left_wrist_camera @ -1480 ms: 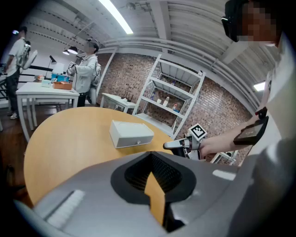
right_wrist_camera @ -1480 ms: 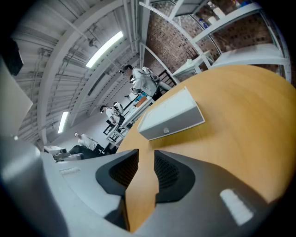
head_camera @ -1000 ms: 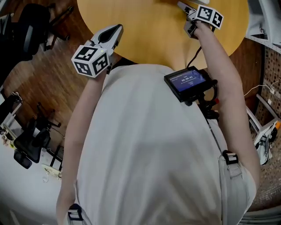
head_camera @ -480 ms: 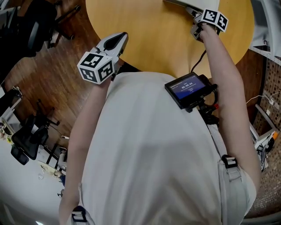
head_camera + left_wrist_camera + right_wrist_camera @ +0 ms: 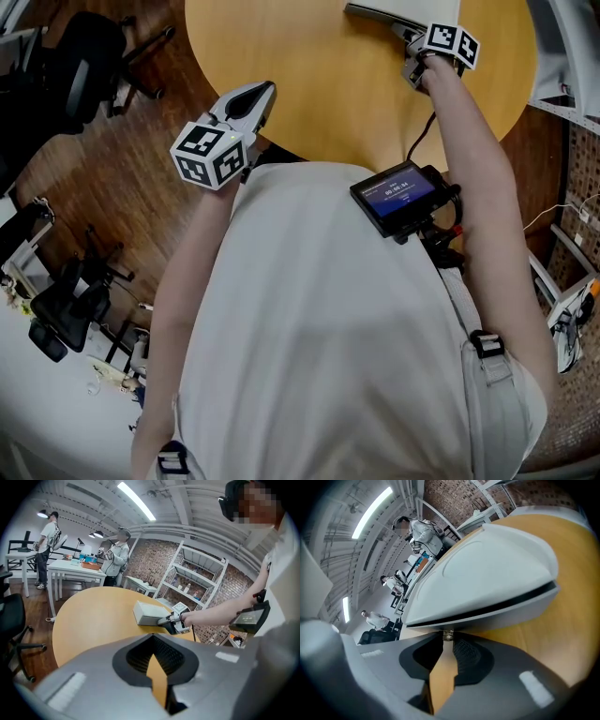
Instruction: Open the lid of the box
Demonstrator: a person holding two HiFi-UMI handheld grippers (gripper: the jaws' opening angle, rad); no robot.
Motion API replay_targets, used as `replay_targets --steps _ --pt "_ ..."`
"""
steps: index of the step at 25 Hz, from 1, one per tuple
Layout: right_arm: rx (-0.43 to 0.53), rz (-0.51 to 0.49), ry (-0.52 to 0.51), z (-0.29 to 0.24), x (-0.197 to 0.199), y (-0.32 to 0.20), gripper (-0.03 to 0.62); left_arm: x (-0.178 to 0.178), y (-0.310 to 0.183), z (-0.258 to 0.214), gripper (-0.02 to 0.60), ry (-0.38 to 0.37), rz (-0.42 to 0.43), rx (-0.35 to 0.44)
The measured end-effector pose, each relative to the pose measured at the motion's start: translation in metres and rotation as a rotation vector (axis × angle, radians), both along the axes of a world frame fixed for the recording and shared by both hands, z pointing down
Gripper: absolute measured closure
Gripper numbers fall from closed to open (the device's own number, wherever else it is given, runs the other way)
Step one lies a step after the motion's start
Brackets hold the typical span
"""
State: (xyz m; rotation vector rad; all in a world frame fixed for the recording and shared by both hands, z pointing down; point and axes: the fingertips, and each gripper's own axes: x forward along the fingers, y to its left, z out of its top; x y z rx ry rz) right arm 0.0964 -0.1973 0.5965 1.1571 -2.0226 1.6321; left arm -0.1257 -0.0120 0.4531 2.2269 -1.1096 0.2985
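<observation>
Lid not opened yet: right gripper [image 5: 446, 641] at the box [image 5: 487, 569] front, left gripper [image 5: 261, 94] idle.
The box sits at far side of the round table [image 5: 319, 66], lid down w/ only a thin dark seam showing, so the lifting looks all left to do. Right arm stretched fwd across the table; jaws pinched together, apparently on a small metal tab [image 5: 447, 634] at the box's front edge, just under the seam. Left arm bent, gripper held off the table's near edge close to the torso; jaws clenched on nothing, aimed toward the box but well apart from it.
</observation>
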Motion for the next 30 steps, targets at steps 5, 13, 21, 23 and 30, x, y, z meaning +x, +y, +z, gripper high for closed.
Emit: replay_targets --steps 5,13,21,23,30 --pt "-0.034 -0.027 -0.013 0.005 -0.003 0.034 0.528 -0.010 -0.009 -0.003 0.581 0.010 0.010 -0.003" --pt "-0.087 0.001 -0.091 0.025 -0.015 0.078 0.531 0.013 -0.031 0.008 0.581 0.021 0.114 -0.015" --pt "-0.053 0.062 -0.093 0.028 -0.003 0.073 0.460 0.021 -0.035 0.010 0.581 0.017 0.159 -0.012" --pt "-0.045 0.080 -0.092 0.027 0.001 0.074 0.450 0.021 -0.040 0.011 0.581 0.023 0.167 -0.013" --pt "-0.027 0.101 -0.103 0.020 0.012 0.088 0.499 0.028 -0.062 0.020 0.581 0.052 0.229 -0.020"
